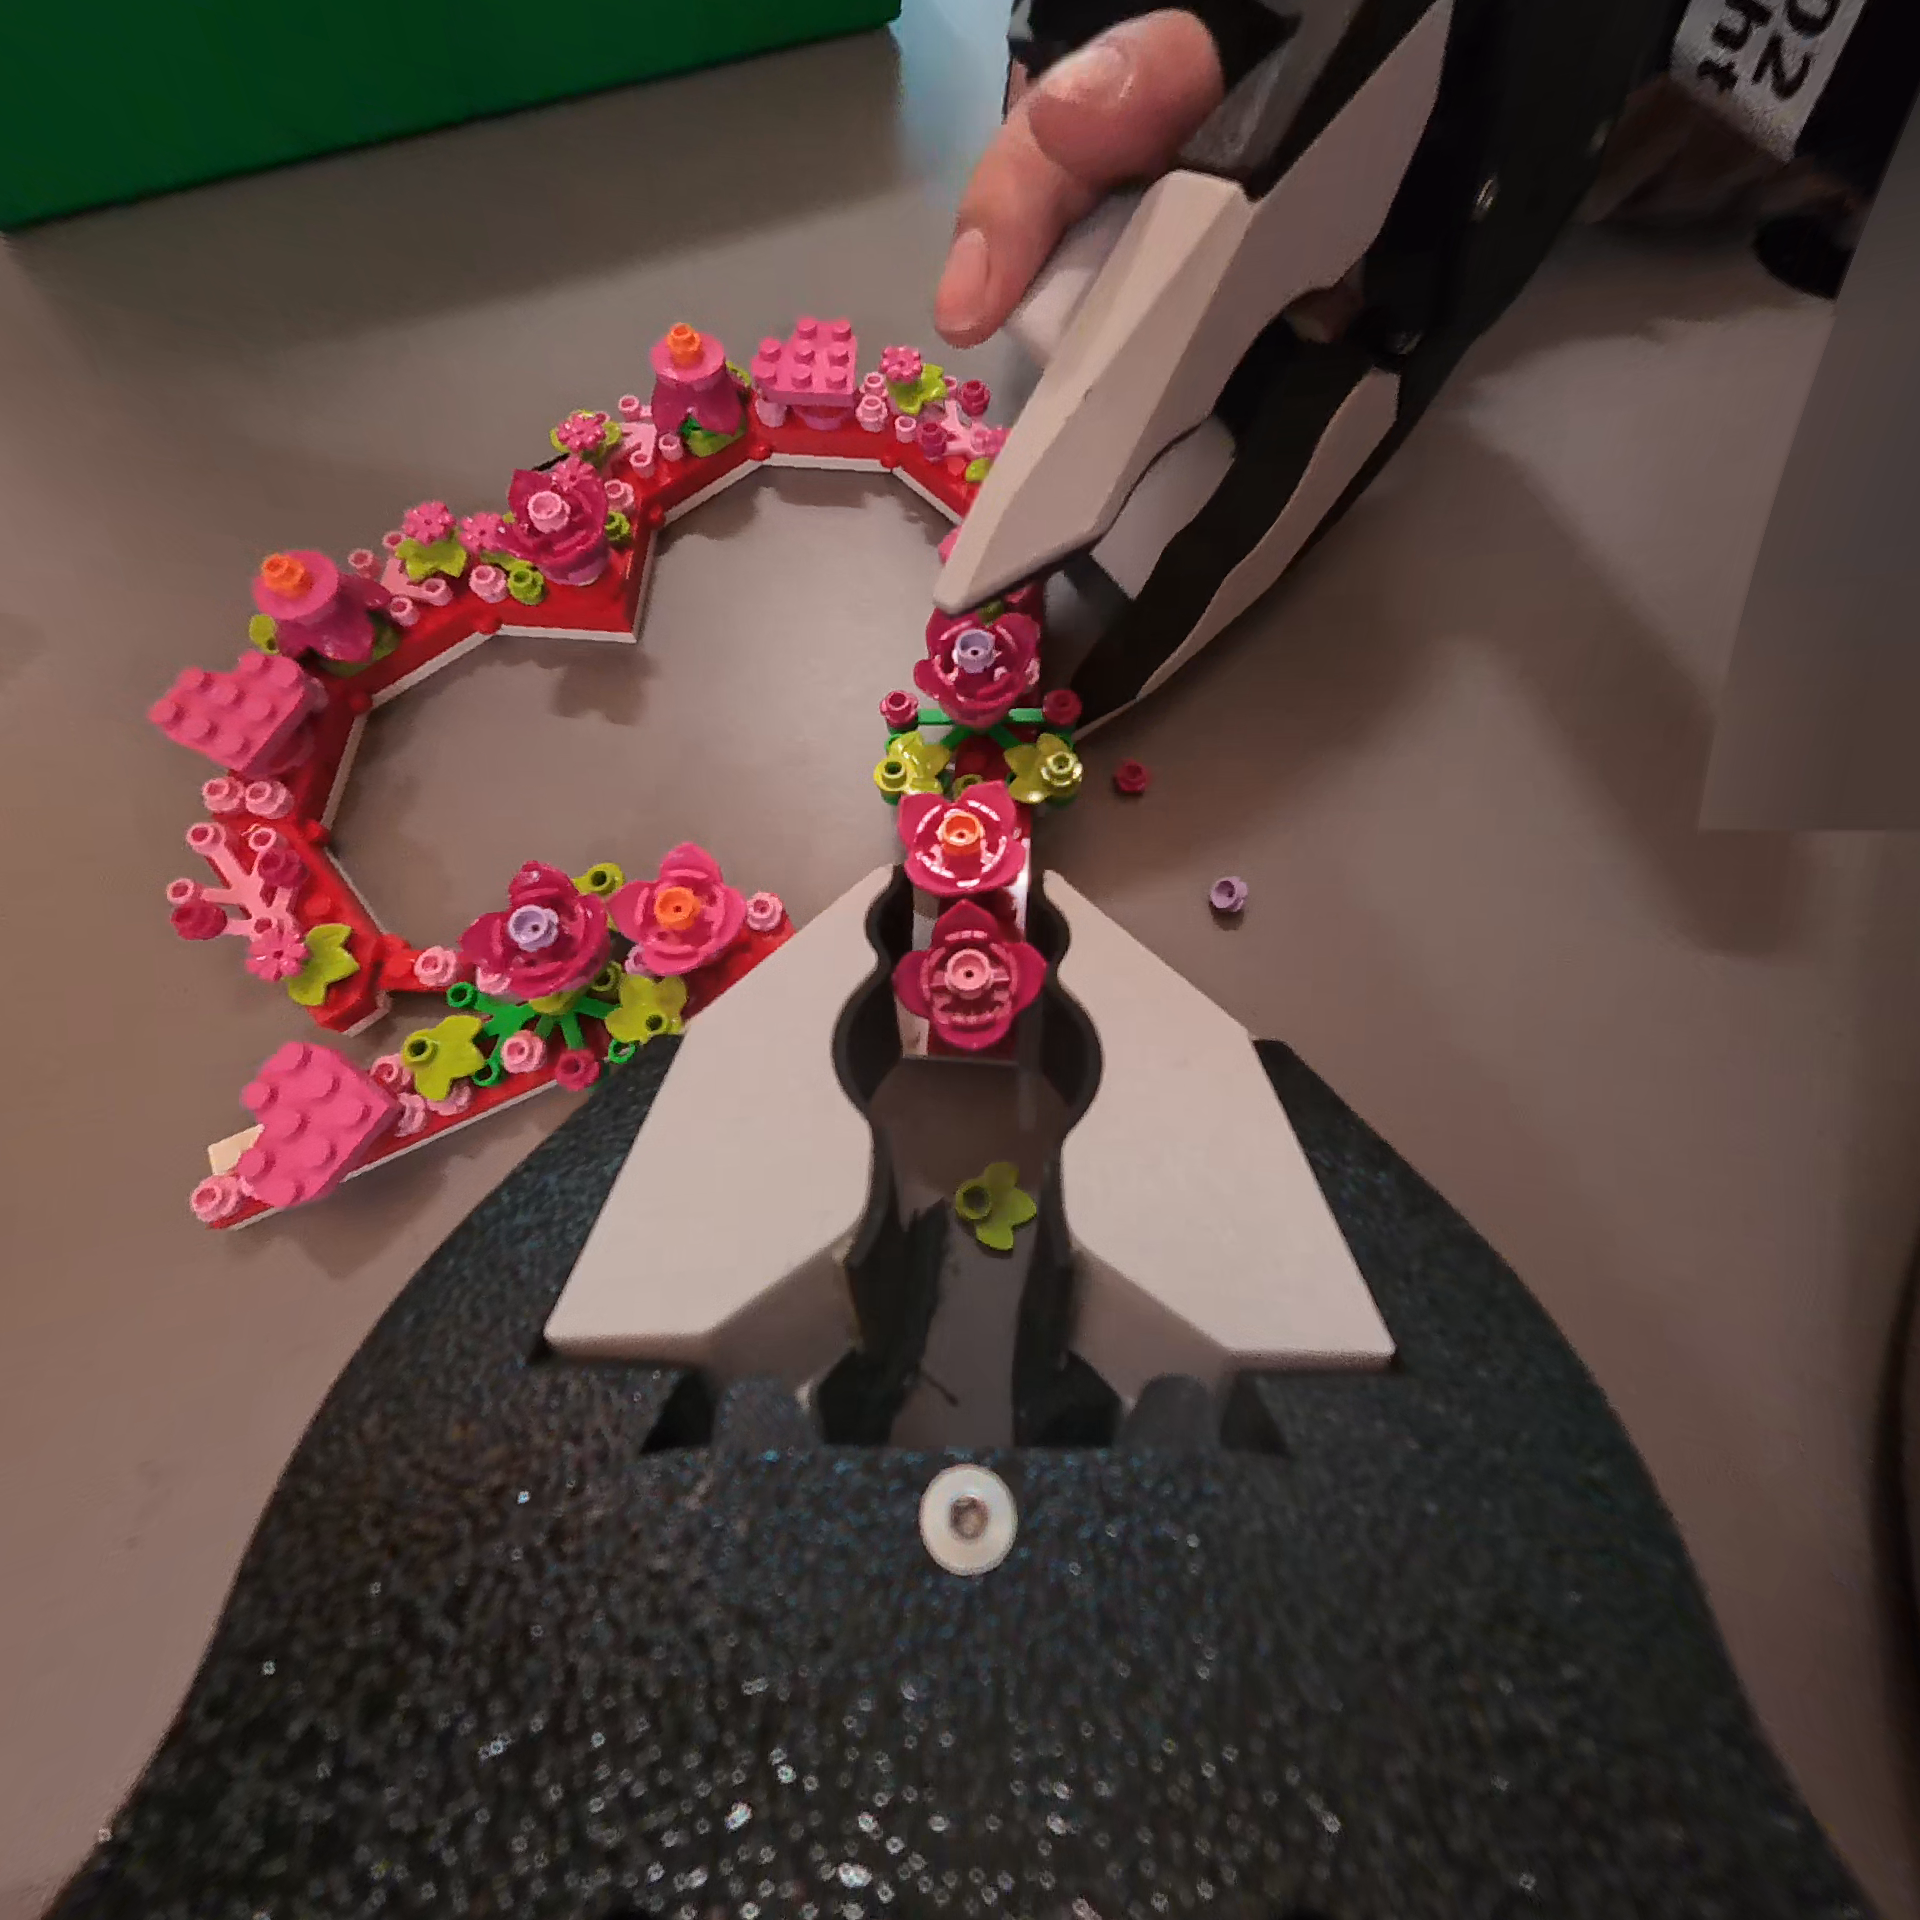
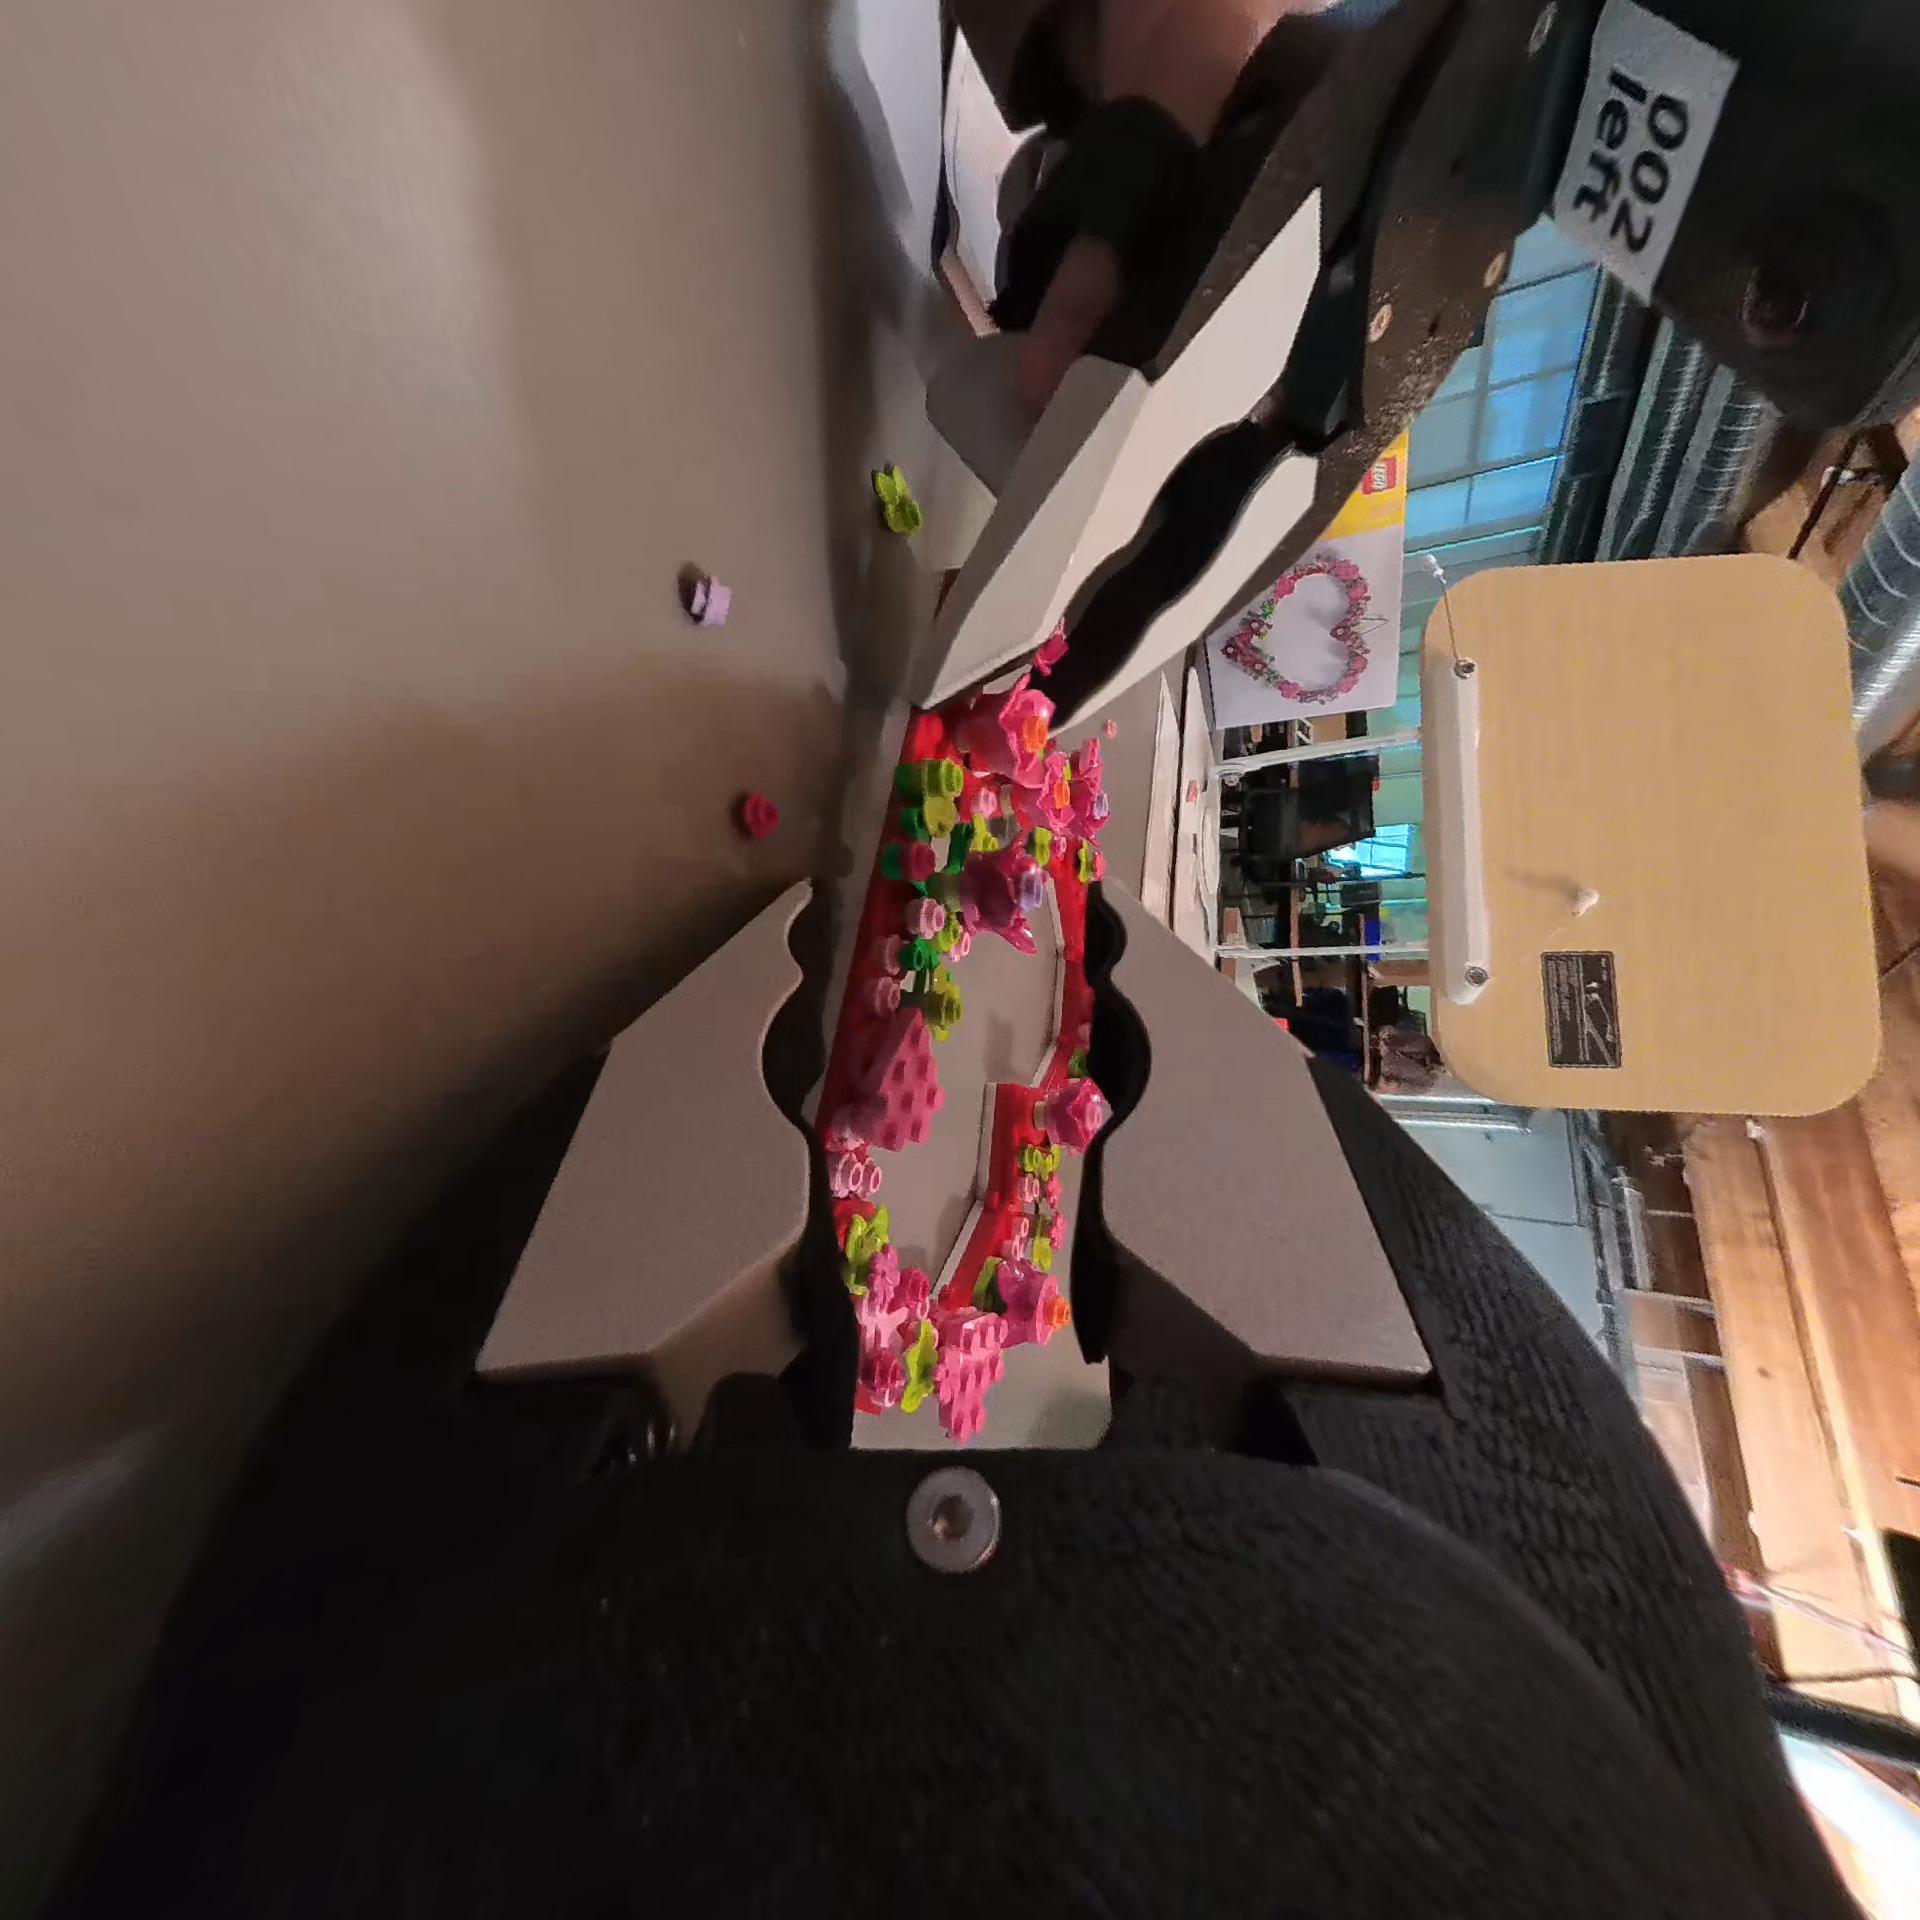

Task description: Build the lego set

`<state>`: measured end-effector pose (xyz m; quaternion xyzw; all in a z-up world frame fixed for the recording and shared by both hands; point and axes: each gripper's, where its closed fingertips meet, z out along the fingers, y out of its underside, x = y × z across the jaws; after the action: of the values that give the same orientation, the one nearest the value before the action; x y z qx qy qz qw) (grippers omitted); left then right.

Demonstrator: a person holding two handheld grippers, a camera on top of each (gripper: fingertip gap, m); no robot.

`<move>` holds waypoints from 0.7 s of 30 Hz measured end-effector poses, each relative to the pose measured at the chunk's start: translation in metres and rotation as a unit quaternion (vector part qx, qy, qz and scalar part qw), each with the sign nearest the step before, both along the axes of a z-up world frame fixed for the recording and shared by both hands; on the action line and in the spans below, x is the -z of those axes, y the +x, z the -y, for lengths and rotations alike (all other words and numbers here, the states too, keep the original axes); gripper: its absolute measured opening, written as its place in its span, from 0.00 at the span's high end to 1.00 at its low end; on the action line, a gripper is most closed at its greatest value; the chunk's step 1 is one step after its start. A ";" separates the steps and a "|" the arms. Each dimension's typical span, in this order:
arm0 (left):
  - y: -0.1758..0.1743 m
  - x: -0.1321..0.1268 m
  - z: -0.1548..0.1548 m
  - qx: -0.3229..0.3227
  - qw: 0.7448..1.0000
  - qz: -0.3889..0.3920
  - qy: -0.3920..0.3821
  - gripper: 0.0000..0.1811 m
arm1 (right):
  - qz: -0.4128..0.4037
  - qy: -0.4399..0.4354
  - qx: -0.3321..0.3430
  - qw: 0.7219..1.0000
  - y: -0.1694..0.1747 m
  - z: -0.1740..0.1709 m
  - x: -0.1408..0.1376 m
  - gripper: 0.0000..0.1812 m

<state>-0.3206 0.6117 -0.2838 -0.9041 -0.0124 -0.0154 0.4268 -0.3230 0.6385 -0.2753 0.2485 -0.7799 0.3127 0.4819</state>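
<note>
Nearest us in the left wrist view, our left gripper is closed on the near end of a red strip of magenta roses, level over the grey table. Our right gripper slants down from the upper right, a bare thumb pressed on its side, tips at the strip's far end; we cannot tell its grip. The flowered heart frame lies to the left, a loose lime leaf beneath.

From the right wrist view, rolled sideways, our right gripper straddles the frame, its jaws partly open. The left gripper meets it at the far end.
</note>
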 end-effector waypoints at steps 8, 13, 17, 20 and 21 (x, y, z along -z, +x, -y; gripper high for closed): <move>-0.002 -0.004 -0.002 -0.012 1.000 0.009 0.014 0.89 | -0.024 0.010 0.022 0.999 -0.006 0.000 0.001 0.76; -0.003 -0.006 -0.004 -0.014 1.000 0.011 0.016 0.89 | -0.035 0.020 0.033 0.999 -0.006 0.003 0.000 0.75; -0.004 -0.008 -0.009 -0.017 1.000 0.011 0.018 0.89 | -0.057 0.031 0.054 0.996 -0.011 0.003 0.001 0.77; -0.004 -0.010 -0.012 -0.019 1.000 0.011 0.019 0.89 | -0.061 0.034 0.061 0.996 -0.013 0.001 0.000 0.76; -0.005 -0.010 -0.012 -0.020 1.000 0.011 0.020 0.89 | -0.062 0.035 0.063 0.995 -0.013 0.001 0.000 0.76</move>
<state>-0.3256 0.6239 -0.2738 -0.8948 -0.0352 -0.0171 0.4448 -0.3361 0.6377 -0.2755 0.2347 -0.7726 0.2387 0.5394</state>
